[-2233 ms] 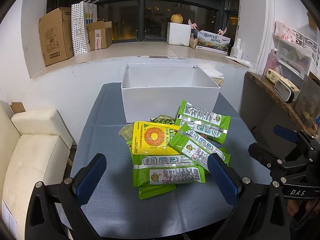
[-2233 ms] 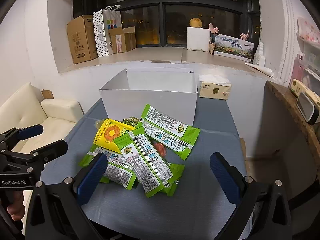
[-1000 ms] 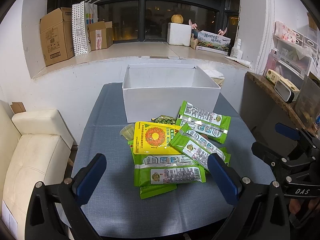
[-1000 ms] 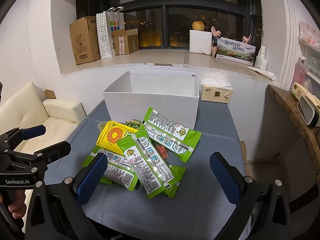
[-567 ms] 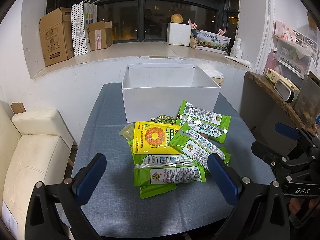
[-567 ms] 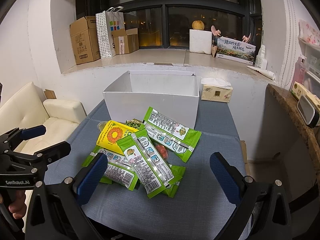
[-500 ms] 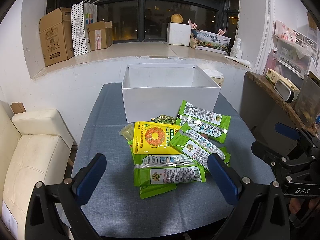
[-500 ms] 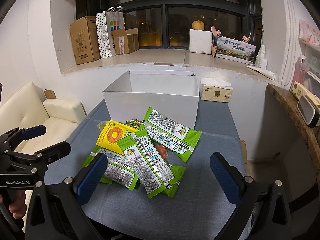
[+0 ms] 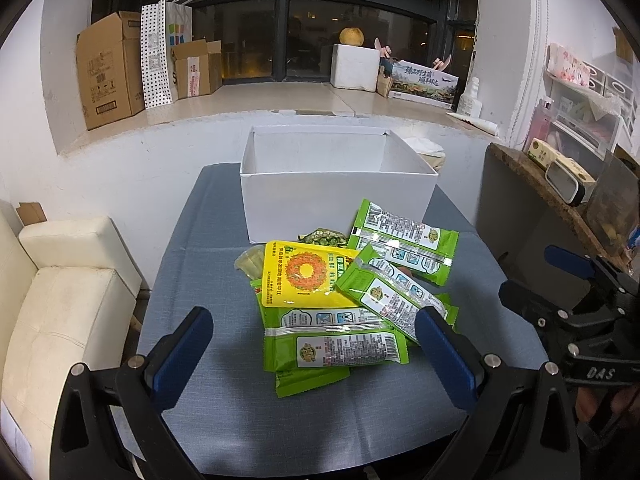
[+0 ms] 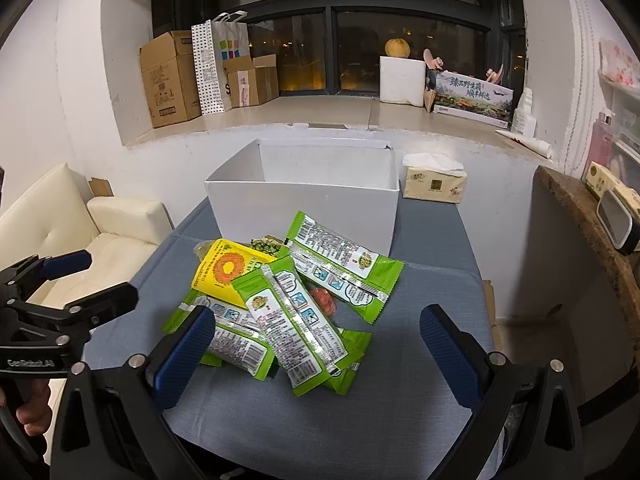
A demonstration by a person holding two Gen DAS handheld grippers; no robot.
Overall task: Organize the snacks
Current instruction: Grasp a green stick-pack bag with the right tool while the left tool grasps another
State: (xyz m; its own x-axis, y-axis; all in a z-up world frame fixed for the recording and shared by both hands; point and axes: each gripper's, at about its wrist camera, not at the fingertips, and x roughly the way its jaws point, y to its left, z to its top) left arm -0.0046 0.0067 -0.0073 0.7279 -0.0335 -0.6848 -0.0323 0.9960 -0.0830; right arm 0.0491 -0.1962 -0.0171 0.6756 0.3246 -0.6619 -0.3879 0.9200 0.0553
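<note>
Looking down at a heap of snack packets (image 9: pixel 340 300) lying in the middle of the grey table (image 9: pixel 192 264), just in front of the white box (image 9: pixel 336 188), which is standing open-topped at the far end. Seeing a yellow packet (image 9: pixel 304 276) with an orange ring printed on it, sitting on top of the heap's left side and overlapping a green packet (image 9: pixel 336 350) nearest the camera. Noting another green packet (image 10: pixel 294 318) lying diagonally across the pile, and a third green packet (image 10: pixel 344 266) resting with its far end close to the box wall. Catching a bit of red (image 10: pixel 322 300) peeking out between the green ones, too hidden to identify. Left gripper (image 9: pixel 312 354) hovering low over the near edge of the table, blue-padded fingers (image 9: pixel 182 354) spread wide on either side of the heap, gripping nothing. Right gripper (image 10: pixel 316 354) hanging in the same way on the other side, fingers (image 10: pixel 450 354) spread wide apart, nothing between them. Spotting a tissue pack (image 10: pixel 434 184) sitting just right of the box, and a cream sofa (image 9: pixel 60 300) standing left of the table. Cardboard boxes (image 10: pixel 170 78) and a dotted paper bag (image 10: pixel 218 66) lining the window ledge behind.
</note>
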